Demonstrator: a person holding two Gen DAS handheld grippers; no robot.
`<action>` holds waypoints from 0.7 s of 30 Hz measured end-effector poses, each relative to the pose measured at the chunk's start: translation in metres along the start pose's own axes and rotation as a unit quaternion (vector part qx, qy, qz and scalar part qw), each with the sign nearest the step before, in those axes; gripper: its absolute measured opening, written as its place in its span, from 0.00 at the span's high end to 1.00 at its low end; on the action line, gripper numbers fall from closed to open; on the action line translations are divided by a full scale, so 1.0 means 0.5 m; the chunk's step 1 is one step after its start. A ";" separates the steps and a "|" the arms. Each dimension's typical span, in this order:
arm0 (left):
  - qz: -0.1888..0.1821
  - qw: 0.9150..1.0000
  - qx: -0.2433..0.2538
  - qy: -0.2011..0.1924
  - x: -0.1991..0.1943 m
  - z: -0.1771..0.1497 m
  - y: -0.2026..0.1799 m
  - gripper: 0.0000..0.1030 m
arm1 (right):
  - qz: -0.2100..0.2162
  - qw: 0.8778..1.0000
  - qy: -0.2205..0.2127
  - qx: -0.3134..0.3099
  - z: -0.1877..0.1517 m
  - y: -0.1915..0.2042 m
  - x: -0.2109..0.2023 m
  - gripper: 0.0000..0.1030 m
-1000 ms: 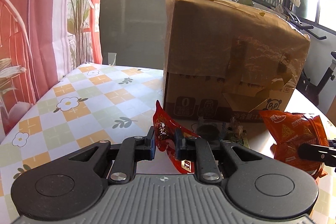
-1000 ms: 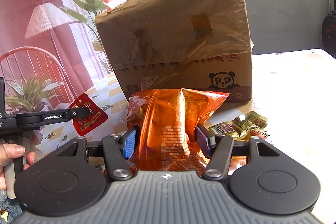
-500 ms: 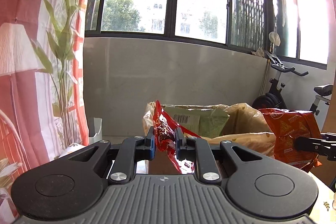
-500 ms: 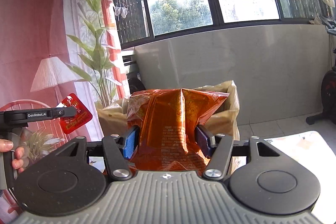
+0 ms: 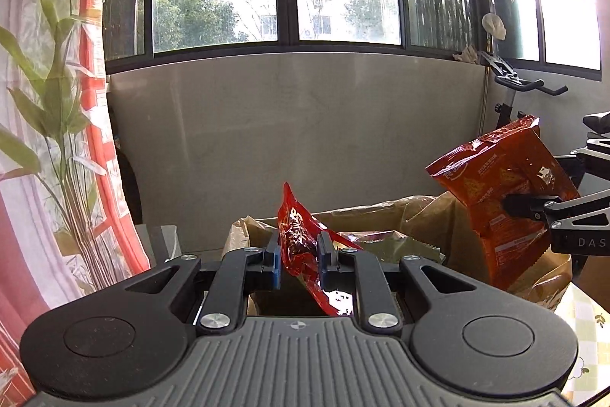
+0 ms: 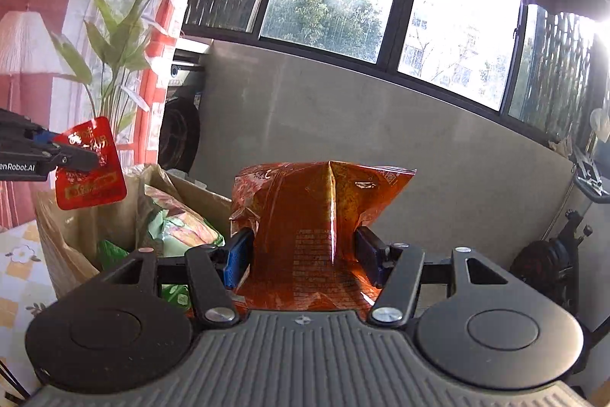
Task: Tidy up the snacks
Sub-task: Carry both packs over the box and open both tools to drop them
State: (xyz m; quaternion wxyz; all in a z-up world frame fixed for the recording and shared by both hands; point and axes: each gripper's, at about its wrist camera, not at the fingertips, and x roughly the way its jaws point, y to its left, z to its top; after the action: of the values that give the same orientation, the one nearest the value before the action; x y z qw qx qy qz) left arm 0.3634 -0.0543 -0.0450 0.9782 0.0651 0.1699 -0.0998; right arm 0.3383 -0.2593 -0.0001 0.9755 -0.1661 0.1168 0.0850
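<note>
Two tongs in view, each clamped on a snack packet above an open cardboard box [image 5: 419, 216]. Left tongs [image 5: 299, 256] pinched nearly closed on a small red packet [image 5: 301, 243], blue pads pressing its glossy film from both sides, packet standing on edge and leaning toward the right, its lower corner hanging just above the tongs body. From the right wrist view, same red packet [image 6: 89, 164] seen flat-on at the left, raised over the near left corner of the box [image 6: 76, 235]. Right tongs [image 6: 303, 254] held about half apart, pads squeezing the sides of a puffy orange chip bag [image 6: 316, 216], back seam facing the camera, top edge crumpled. From the left wrist view, that orange bag [image 5: 503, 193] tilted at the right, raised over the right rim of the box. Inside the box, green and pale packets [image 6: 179, 224] piled loosely, flaps and brown liner standing up around them. Box resting on a tabletop [image 6: 19, 277] with a checked floral cloth, visible at the left edge and, in the left view, at the lower right corner. Behind, a grey wall under wide windows, hanging laundry above, a leafy plant [image 6: 114, 37] by the curtain.
</note>
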 end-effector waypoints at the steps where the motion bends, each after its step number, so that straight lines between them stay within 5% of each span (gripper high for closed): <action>1: -0.003 1.000 0.004 0.006 0.011 -0.001 -0.001 0.82 | -0.004 1.000 0.010 -0.022 -0.002 0.011 0.019 0.41; 4: 0.000 0.999 0.009 0.032 0.048 -0.008 0.002 0.79 | -0.006 0.997 0.047 -0.065 -0.011 0.039 0.073 0.41; 7: -0.010 0.999 -0.005 0.039 0.060 -0.015 0.017 0.50 | 0.026 0.993 0.095 -0.063 -0.021 0.052 0.117 0.40; 17: 0.003 0.999 -0.027 0.038 0.042 -0.020 0.038 0.47 | 0.128 0.972 0.181 0.083 -0.031 0.037 0.198 0.40; 21: 0.006 0.999 -0.026 0.038 0.027 -0.018 0.041 0.47 | 0.108 0.976 0.175 0.076 -0.018 0.031 0.187 0.34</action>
State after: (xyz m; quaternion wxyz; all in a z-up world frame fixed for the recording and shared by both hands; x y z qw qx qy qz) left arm 0.3776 -0.0355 -0.0561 0.9731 0.0440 0.2087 -0.0873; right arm 0.4228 -0.2361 -0.0372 0.9349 -0.0904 0.3087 0.1501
